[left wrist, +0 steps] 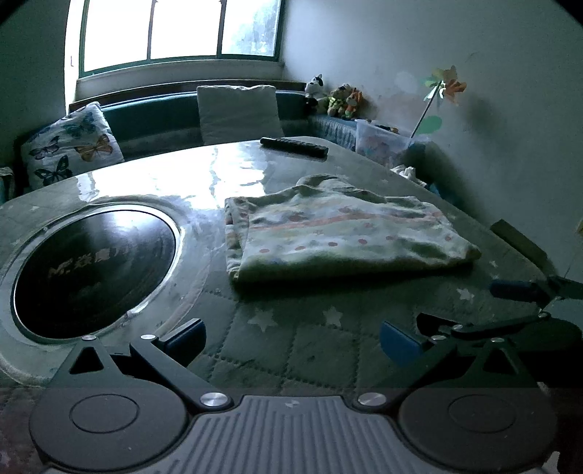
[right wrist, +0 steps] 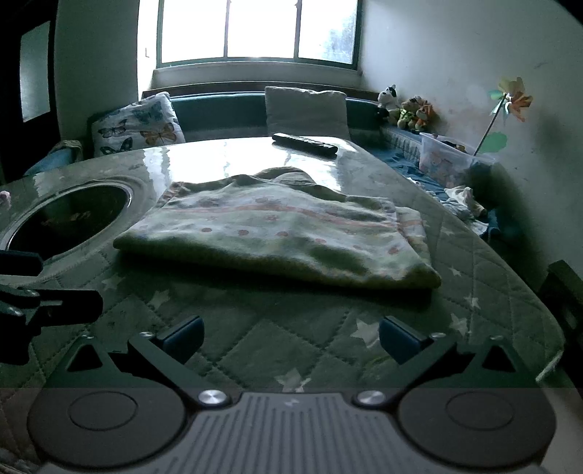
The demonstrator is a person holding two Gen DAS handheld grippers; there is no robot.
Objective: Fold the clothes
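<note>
Folded garment (left wrist: 339, 233) on table (left wrist: 291, 350); cooktop (left wrist: 94, 269) lettering (unreadable).

A quilted, star-printed cover (right wrist: 291, 339) lies over the near part of the worktop (left wrist: 164, 175), whose far part shines under the window (right wrist: 258, 29). A round black hob (left wrist: 94, 269) is set into the worktop. A remote control (right wrist: 304, 144) lies near the far edge. Behind, on a bench, stand a butterfly cushion (right wrist: 140, 125), a plain cushion (right wrist: 306, 107), soft toys (right wrist: 408, 107), a plastic box (right wrist: 448, 158) and a pinwheel (right wrist: 512, 98).
</note>
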